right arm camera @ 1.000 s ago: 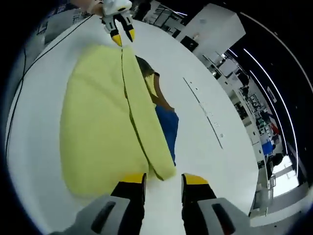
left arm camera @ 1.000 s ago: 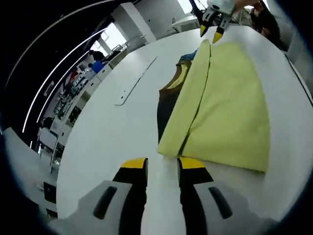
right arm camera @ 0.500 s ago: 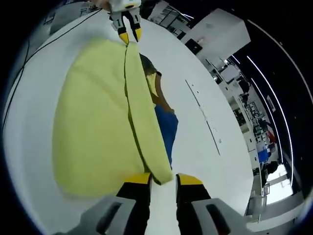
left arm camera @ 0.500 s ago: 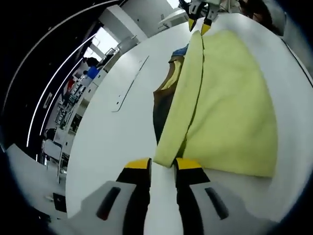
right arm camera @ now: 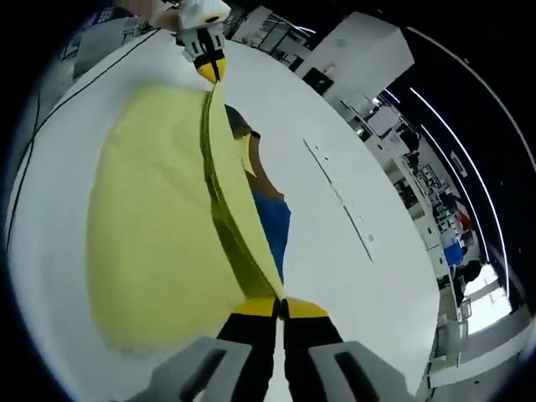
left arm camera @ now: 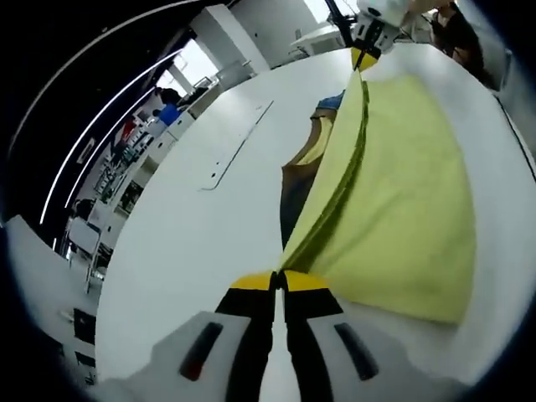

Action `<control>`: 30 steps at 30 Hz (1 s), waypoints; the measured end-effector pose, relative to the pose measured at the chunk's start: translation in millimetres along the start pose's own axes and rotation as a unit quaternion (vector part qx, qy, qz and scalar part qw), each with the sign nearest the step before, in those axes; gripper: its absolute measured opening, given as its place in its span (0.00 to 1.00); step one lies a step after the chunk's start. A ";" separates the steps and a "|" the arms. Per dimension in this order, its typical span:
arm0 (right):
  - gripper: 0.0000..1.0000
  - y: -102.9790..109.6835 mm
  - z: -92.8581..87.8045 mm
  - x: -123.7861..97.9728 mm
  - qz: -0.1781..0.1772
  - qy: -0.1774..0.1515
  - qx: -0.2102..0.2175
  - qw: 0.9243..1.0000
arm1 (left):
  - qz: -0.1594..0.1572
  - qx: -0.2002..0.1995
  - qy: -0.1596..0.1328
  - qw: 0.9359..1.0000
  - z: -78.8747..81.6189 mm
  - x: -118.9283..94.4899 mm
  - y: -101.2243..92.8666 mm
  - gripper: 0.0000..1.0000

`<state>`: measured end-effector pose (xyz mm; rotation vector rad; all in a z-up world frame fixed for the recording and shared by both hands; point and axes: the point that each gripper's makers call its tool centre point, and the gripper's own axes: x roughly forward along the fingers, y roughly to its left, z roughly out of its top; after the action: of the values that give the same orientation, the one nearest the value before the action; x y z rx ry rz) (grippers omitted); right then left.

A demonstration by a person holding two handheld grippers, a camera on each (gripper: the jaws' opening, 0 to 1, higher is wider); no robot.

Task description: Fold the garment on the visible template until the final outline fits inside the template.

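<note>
Mid-fold here, and by the look of it well short of done. The yellow garment (left arm camera: pixel 402 193) lies spread on the white tabletop (left arm camera: pixel 193 226), with one long edge doubled and raised off the surface in a taut ridge, so a side panel is being carried across. Beside that ridge, on the side away from the broad yellow panel, a dark brown and blue patch (left arm camera: pixel 297 180) shows against the tabletop; that may be the template or another part of the garment, I cannot tell which. If it is the template, the yellow cloth reaches well beyond it, so my read is that this fold has to be laid down and at least one more made before the outline fits.

Now the grippers. The left gripper (left arm camera: pixel 278 283) has its jaws pressed together, pinching the near corner of the raised edge of the garment. At the far end of the ridge, the right gripper (left arm camera: pixel 366 57) is clamped on the other corner in the same way.

From the right gripper view, the same story mirrored: the right gripper (right arm camera: pixel 280 307) is closed tight on the fabric edge of the garment (right arm camera: pixel 159 218), the left gripper (right arm camera: pixel 209 69) nips the far corner, and the blue patch (right arm camera: pixel 270 226) sits just beside the ridge on the bare tabletop (right arm camera: pixel 352 276).

Both corners are held, the edge strung between them.
</note>
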<state>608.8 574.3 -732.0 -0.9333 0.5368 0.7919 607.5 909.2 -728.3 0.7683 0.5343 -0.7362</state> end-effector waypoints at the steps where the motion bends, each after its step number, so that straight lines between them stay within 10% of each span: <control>1: 0.00 -1.9 0.4 0.9 0.000 -0.001 0.009 1.000 | 0.000 -0.011 0.000 1.000 0.8 2.0 3.3 0.00; 13: 0.00 -22.5 -0.7 29.0 0.008 0.022 0.102 0.994 | -0.016 -0.154 0.030 0.988 -9.9 31.4 19.1 0.00; 30: 0.00 -20.9 -5.4 42.6 0.023 0.033 0.155 0.987 | -0.019 -0.194 0.042 0.980 -18.3 38.1 13.2 0.00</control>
<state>650.9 577.5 -754.5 -0.6640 0.7195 0.6959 638.6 914.9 -759.2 0.4262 0.7461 -0.6113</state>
